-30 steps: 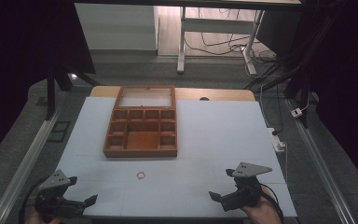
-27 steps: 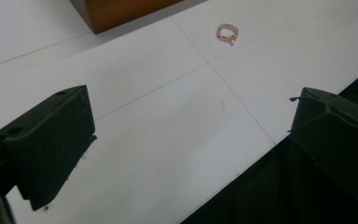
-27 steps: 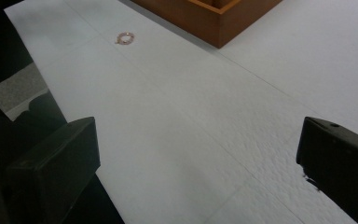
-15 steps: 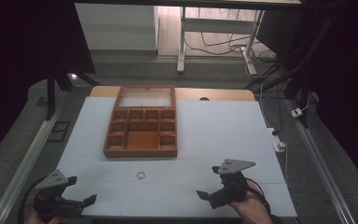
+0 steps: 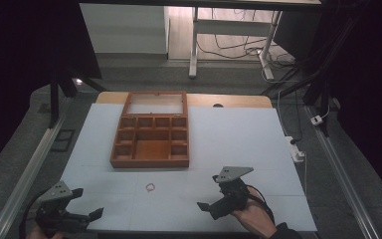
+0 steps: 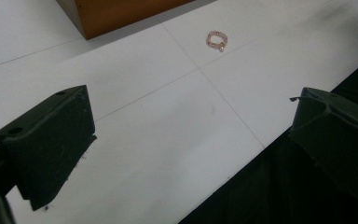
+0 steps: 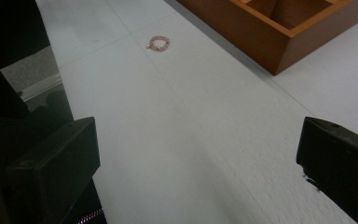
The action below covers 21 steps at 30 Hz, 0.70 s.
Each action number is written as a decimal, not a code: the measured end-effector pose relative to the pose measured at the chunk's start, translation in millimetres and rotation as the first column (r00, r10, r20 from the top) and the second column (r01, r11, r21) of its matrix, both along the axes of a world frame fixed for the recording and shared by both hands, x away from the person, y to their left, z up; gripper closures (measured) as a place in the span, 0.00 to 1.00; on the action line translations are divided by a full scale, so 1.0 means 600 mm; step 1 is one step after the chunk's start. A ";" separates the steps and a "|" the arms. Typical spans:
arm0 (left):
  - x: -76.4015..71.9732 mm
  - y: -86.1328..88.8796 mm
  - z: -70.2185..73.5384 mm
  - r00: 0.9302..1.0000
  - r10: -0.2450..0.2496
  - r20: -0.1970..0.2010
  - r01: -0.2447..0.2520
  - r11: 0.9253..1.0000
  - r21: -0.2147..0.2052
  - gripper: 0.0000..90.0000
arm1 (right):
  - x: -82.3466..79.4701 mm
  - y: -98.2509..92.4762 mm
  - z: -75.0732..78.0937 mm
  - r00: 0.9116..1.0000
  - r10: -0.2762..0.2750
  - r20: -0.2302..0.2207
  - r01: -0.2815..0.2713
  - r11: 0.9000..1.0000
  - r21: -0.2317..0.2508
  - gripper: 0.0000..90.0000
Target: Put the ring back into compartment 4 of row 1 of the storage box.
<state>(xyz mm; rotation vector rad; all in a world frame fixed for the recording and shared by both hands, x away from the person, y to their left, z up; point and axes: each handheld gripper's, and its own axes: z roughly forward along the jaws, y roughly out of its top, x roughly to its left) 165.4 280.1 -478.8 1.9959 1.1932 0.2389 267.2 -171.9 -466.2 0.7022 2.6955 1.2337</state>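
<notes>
Nearest the person, at the front edge of the white table point(image 5: 238, 134), are the two tools. The left hand-held gripper point(image 5: 87, 215) sits low at the front left corner, its jaws spread wide with nothing between them; in the left gripper view they stand far apart over bare table top and the dark drop beyond the edge. The right hand-held gripper point(image 5: 210, 207) is held in a hand point(image 5: 254, 219) further in over the table, angled toward the middle. Its jaws are also wide apart and empty, as the right gripper view makes plain.

A little beyond both lies the thing being reached for: a small beaded ring point(image 5: 150, 187), pinkish, flat on the table between the two tools and well apart from each. It also shows ahead of the jaws in the left gripper view point(image 6: 216, 39) and in the right gripper view point(image 7: 159, 43). It touches nothing else.

Beyond the ring, near it but not touching, stands a wooden box point(image 5: 150, 135) with many small open compartments and a glass-paned lid leaning back at its far side. The compartments look empty, though some are shadowed.

This reads as the approach step: the right tool is lined up on the ring but not yet at it. The next move calls for bringing that tool forward and down until the jaws straddle the ring, then closing gently, since the ring is small, lies flat and could skid or slip out. After that it would likely go into one of the box's compartments.
</notes>
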 end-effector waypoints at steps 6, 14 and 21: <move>0.000 0.000 0.000 1.000 -0.001 0.000 0.001 1.000 0.000 0.00 | 0.009 0.028 -0.007 1.000 0.027 -0.004 -0.027 0.999 -0.026 0.00; 0.000 0.001 0.000 1.000 -0.003 0.000 0.003 1.000 -0.005 0.00 | 0.019 0.061 -0.017 0.999 0.036 0.004 -0.035 0.998 -0.057 0.00; 0.000 0.002 0.000 1.000 -0.004 0.001 0.004 1.000 -0.009 0.00 | 0.030 0.108 -0.028 0.996 0.083 -0.013 -0.084 0.993 -0.082 0.00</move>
